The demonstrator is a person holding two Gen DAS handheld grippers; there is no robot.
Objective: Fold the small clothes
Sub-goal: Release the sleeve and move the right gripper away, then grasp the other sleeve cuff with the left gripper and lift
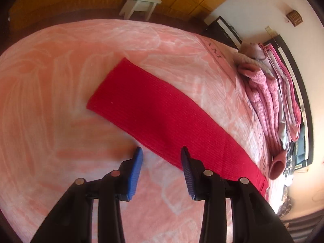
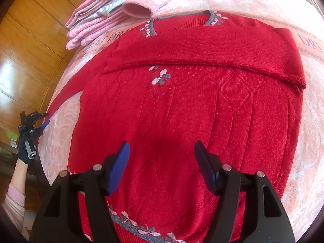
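Bed (image 1: 50, 101): covered by a pink patterned blanket, it fills most of both views; its near edge is cut off by the frame in each. Printed lettering on the blanket (image 2: 309, 40) is only partly readable, being covered in part by the clothes.

Sweater (image 2: 182, 121): red knit, lying flat on the bed in the right wrist view, neckline toward the far side and hem toward the camera, so its long axis runs away from the right gripper. The hem band is partly hidden behind the gripper's black frame. One sleeve (image 2: 202, 50) is folded across the chest, lying crosswise to the body. The other sleeve (image 1: 162, 117) stretches out straight to the side; in the left wrist view it runs diagonally from lower right to its cuff at upper left, and its shoulder end is hidden behind the gripper frame.

Pile of clothes (image 1: 269, 93): pink and pale garments heaped beyond the sweater's neckline, at the bed's far edge; single items are hard to tell apart.

Stool (image 1: 141, 4): white, on the floor beyond the bed.

Right gripper (image 2: 162, 166): hangs over the lower body of the sweater, blue pads spread apart, nothing between them.

Left gripper (image 1: 162, 172): near the outstretched sleeve's long edge, pads apart and empty; whether they touch the blanket cannot be told. A gloved hand (image 2: 28, 143) holds it.
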